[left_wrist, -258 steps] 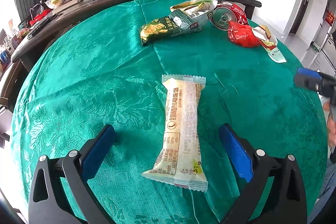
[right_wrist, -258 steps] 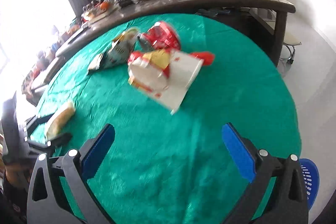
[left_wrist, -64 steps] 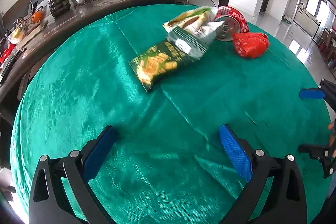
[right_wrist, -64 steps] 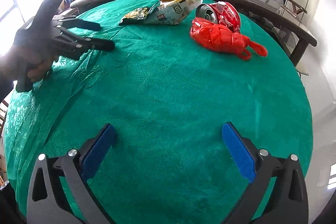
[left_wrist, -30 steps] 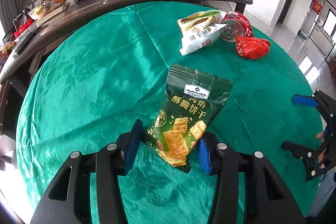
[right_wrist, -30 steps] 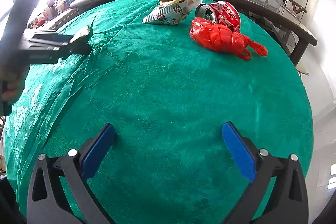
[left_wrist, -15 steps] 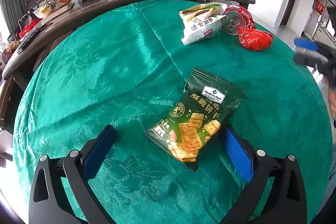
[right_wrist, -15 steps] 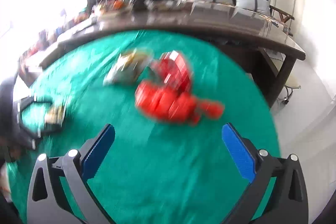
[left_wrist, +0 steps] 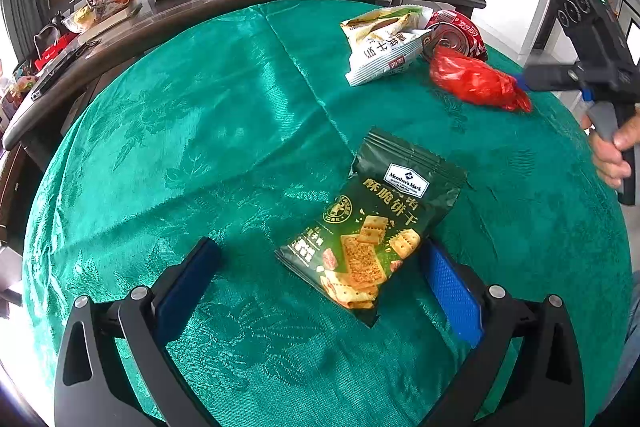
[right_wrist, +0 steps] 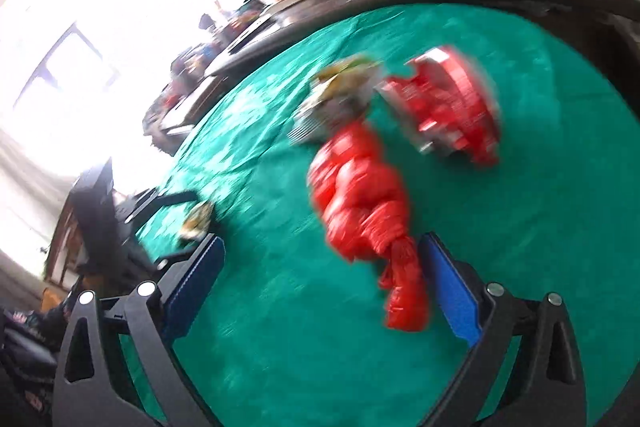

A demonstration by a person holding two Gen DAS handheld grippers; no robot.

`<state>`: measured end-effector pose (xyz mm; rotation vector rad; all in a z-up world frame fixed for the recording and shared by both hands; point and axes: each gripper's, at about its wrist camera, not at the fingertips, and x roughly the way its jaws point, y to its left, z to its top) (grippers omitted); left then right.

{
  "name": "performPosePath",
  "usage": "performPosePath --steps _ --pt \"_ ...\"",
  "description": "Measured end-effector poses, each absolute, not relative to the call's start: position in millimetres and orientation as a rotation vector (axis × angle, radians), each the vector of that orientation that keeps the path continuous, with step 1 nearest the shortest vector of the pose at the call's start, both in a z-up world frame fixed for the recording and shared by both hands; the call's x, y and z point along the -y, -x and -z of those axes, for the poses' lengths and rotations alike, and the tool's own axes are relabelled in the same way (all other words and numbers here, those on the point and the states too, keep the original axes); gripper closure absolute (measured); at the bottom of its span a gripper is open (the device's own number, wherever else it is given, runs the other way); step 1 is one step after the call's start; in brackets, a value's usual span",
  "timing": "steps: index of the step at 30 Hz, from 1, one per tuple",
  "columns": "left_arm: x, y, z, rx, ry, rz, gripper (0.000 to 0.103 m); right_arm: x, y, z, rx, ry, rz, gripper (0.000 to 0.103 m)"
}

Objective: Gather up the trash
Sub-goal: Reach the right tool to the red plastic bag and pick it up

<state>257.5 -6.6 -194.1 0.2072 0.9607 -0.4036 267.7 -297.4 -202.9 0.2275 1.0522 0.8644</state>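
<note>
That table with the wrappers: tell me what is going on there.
A person is clearing trash off the green tablecloth with a pair of tongs in each hand. The left tongs have just opened and stand wide; the dark green cracker packet lies loose between them. The right tongs, also open, are at the knotted red plastic bag, not gripping it. A white snack wrapper and a crushed red can lie beyond.
</note>
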Motion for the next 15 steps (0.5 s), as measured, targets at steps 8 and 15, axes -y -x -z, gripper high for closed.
performPosePath --steps 8,15 --pt "7 -258 194 -0.961 -0.207 0.404 0.004 284 -262 172 -0.993 -0.025 -0.555 0.008" --pt "6 -258 194 -0.961 -0.207 0.404 0.004 242 -317 208 -1.042 -0.019 -0.28 0.009"
